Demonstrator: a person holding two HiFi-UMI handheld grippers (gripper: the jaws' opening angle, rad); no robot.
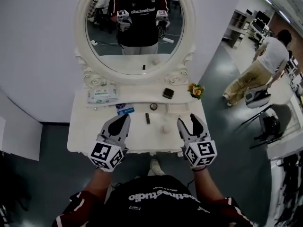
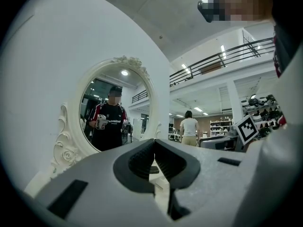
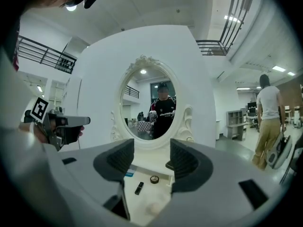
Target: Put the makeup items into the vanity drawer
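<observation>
One black lipstick tube [image 1: 147, 118] lies on the bench [image 1: 90, 126], long axis toward the mirror [image 1: 102, 46]; your left hand-held gripper [image 1: 125, 119] is pressed together, your right hand-held gripper [image 1: 187, 120] spread, empty.

A small black tube [image 1: 147, 118] lies flat near the middle of the white counter [image 1: 85, 131], its length running front to back. Just behind it and slightly to the right sits a round dark compact [image 1: 153, 106], lying flat and apart from the tube. Farther back and to the right rests a square black compact [image 1: 168, 93] with its lid shut, turned a little askew. Left of the tube lies a flat blue-and-white packet [image 1: 125, 109] – also apart from the others. All four rest on the counter top.
</observation>
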